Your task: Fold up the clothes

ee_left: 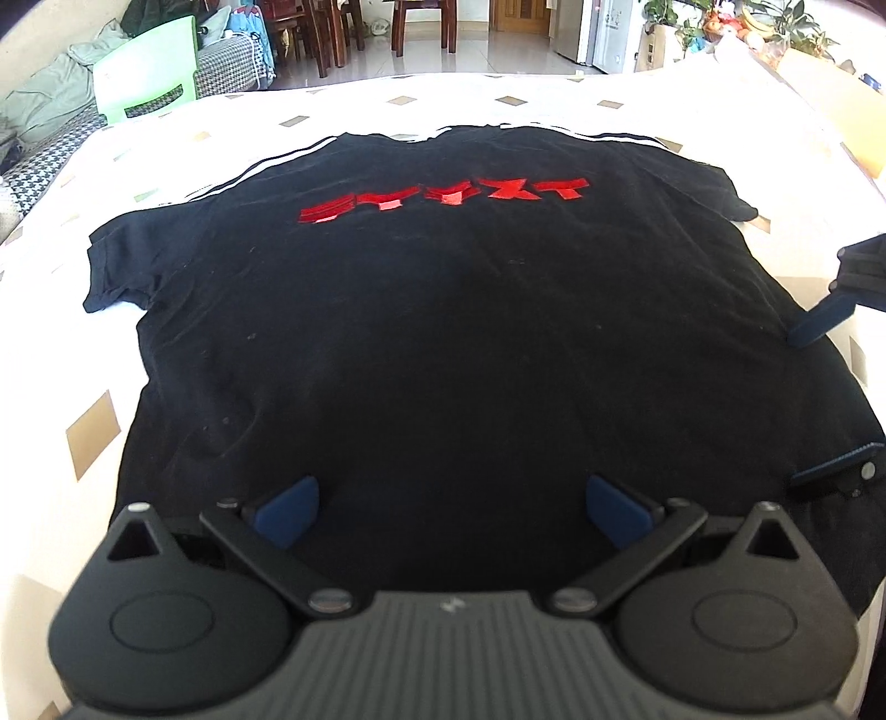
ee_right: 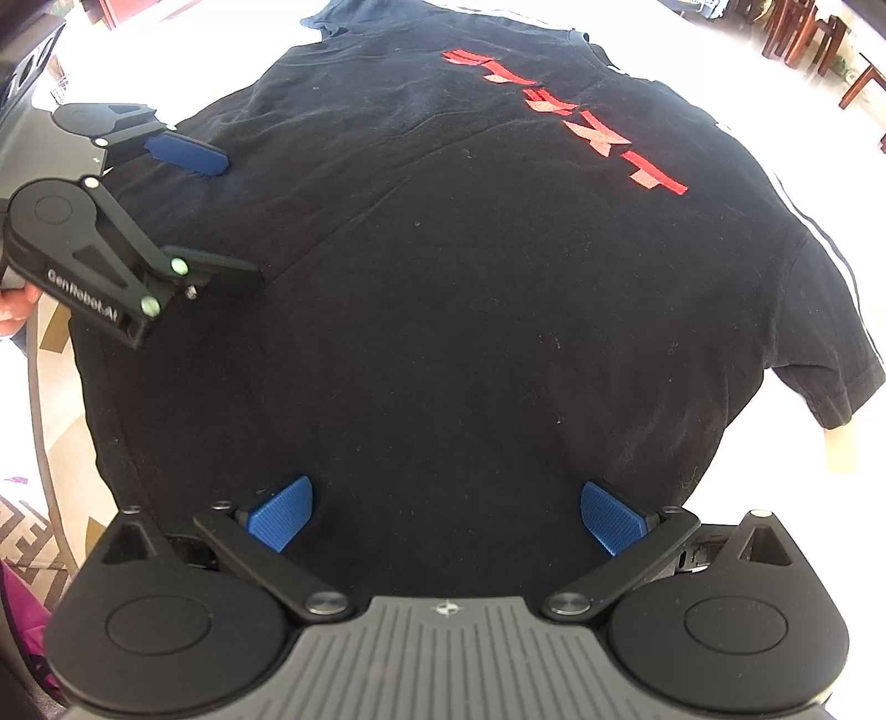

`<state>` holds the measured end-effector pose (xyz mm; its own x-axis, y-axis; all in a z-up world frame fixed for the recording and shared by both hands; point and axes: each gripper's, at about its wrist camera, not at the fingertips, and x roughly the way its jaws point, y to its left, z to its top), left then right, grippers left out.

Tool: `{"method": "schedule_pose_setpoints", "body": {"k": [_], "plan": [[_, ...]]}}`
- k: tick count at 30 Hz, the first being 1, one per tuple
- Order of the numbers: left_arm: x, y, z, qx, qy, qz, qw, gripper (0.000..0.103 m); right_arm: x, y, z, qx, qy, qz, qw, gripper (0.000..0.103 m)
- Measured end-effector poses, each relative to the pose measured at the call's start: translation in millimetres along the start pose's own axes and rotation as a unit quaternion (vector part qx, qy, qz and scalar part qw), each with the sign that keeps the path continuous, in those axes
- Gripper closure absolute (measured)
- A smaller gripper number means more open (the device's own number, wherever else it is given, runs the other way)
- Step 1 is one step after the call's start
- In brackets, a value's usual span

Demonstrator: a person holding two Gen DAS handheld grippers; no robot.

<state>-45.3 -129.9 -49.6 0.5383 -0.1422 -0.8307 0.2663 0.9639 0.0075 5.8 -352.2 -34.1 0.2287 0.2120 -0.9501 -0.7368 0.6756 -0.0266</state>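
Note:
A black T-shirt (ee_left: 443,332) with red lettering (ee_left: 443,199) and white shoulder stripes lies spread flat, print up, on a white cloth with tan diamonds (ee_left: 50,387). Its collar points away from me and both short sleeves are spread out. My left gripper (ee_left: 451,515) is open just above the shirt's near hem, with nothing between its blue pads (ee_left: 288,515). My right gripper (ee_left: 825,396) is open at the shirt's right side. In the right wrist view the right gripper (ee_right: 446,518) spans bare black fabric (ee_right: 498,304), and the left gripper (ee_right: 221,213) stands open at the left.
A green plastic chair (ee_left: 147,66) and a sofa with piled clothes (ee_left: 50,94) stand beyond the table's far left. A cardboard box (ee_left: 830,105) sits at the far right, with wooden chairs (ee_left: 421,22) behind. A hand (ee_right: 14,310) holds the left gripper. A patterned rug (ee_right: 27,531) lies below.

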Motion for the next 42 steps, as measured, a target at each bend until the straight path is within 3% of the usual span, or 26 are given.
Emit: {"method": "schedule_pose_setpoints", "body": {"k": [7,22,39,42], "plan": [[-7.5,26.5,-11.2,-0.032,0.004,0.023,0.9992,0.000,1.5,-0.2,1.1,-0.002,0.001,0.000,1.000,0.000],[-15.3,42.3,-20.4,-0.072,0.022,0.045,0.9962,0.000,2.0,-1.1,2.9,-0.003,0.008,0.000,1.000,0.000],[-18.2,45.7,-16.0,-0.117,0.078,0.074,0.9873,0.000,3.5,-3.7,2.5,-0.013,0.009,0.006,1.000,0.000],[-24.9,41.9,-11.2,-0.100,0.078,0.092,0.9876,0.000,-1.7,-12.6,8.1,0.009,0.020,0.013,1.000,0.009]]}}
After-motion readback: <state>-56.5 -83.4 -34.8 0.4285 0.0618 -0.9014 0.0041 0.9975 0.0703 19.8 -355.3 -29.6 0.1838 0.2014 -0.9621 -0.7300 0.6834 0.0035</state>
